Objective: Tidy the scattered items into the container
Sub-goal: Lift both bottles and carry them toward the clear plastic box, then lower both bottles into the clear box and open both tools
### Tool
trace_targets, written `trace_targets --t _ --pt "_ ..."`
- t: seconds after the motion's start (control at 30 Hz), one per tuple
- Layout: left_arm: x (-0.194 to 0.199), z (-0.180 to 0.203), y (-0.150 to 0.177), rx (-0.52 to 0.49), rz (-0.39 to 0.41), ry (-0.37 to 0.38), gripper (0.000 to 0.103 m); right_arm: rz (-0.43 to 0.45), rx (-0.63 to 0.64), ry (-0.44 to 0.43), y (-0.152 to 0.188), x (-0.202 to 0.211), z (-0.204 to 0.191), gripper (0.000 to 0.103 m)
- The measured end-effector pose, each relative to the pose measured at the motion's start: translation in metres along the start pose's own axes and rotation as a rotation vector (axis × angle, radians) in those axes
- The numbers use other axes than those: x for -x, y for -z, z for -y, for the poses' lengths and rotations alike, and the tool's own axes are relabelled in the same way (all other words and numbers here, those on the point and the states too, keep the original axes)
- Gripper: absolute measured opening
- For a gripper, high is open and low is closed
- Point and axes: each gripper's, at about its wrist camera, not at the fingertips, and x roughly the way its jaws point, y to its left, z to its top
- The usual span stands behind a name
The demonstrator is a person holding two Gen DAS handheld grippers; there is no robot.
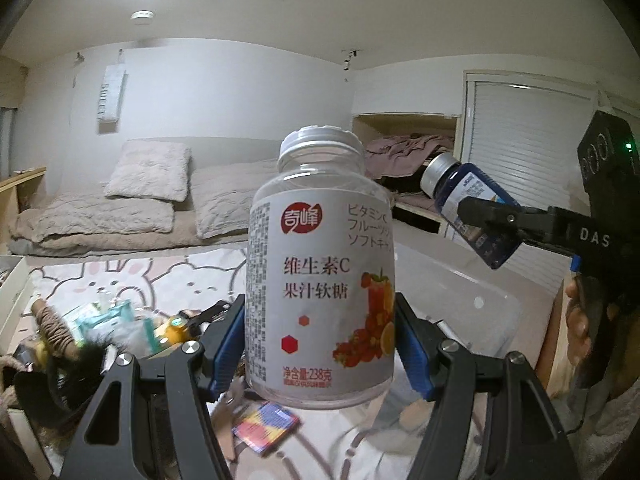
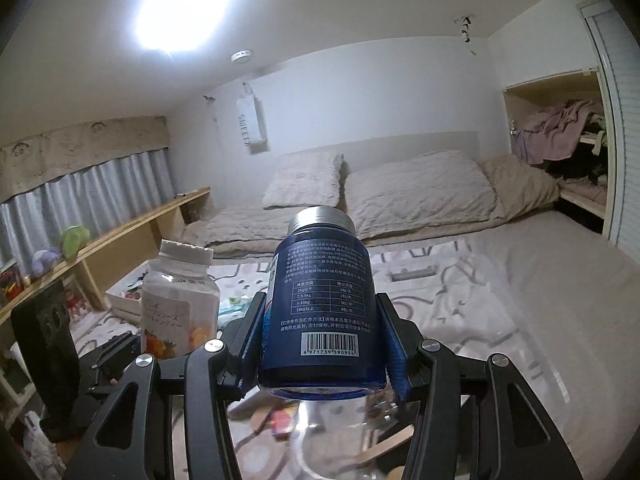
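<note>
Black linkage arms fill the bottom of the left wrist view, and between them the left gripper (image 1: 320,328) clamps a clear jar (image 1: 320,264) by its lower half, blue pads pressed to both sides. That jar stands upright with a white lid, a label printed with fruit, and it is lifted off the blanket (image 1: 132,280) below. Under it lies a small colourful packet (image 1: 266,428). To the left sits a heap of clutter (image 1: 108,328): a spool of brown cord, teal packets, something yellow.

On the right of that view the right gripper (image 1: 486,220) grips a blue bottle (image 1: 472,208), tilted with its silver cap up and left. A hand (image 1: 580,320) holds the tool's handle.

From the right wrist, the bottle (image 2: 322,304) stands between closed blue pads of the gripper (image 2: 322,344), barcode facing the lens. The jar (image 2: 180,300) shows to its left.

A clear bin (image 1: 480,308) sits low and to the right on the blanket, beyond the jar; its walls are faint, so its contents are hard to read. Pillows (image 2: 384,188) lie behind.
</note>
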Motion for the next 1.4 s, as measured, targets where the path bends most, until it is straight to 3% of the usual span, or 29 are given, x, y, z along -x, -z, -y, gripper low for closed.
trace_targets --t 0.2,0.57,0.8,0.97,1.23,1.37,1.4 --pt "-0.024 0.020 -0.017 -0.017 0.003 0.036 0.068 -0.014 -0.008 0.044 -0.008 -0.008 0.035 0.053" --pt "-0.064 0.056 -0.027 -0.034 -0.045 0.077 0.068 -0.178 -0.135 0.067 0.016 -0.044 0.106 0.053" --pt "-0.086 0.078 -0.029 -0.026 -0.083 0.102 0.068 -0.259 -0.166 0.066 0.026 -0.058 0.118 0.053" --pt "-0.097 0.088 -0.025 -0.023 -0.120 0.111 0.068 -0.400 -0.139 0.067 0.038 -0.079 0.115 0.053" --pt "-0.106 0.087 -0.020 -0.010 -0.144 0.097 0.068 -0.569 -0.130 0.061 0.058 -0.099 0.108 0.053" --pt "-0.115 0.081 -0.018 -0.007 -0.170 0.083 0.068 -0.601 -0.118 0.083 0.059 -0.095 0.108 0.053" --pt "-0.116 0.080 -0.017 -0.005 -0.178 0.082 0.068 -0.613 -0.111 0.094 0.059 -0.094 0.108 0.058"
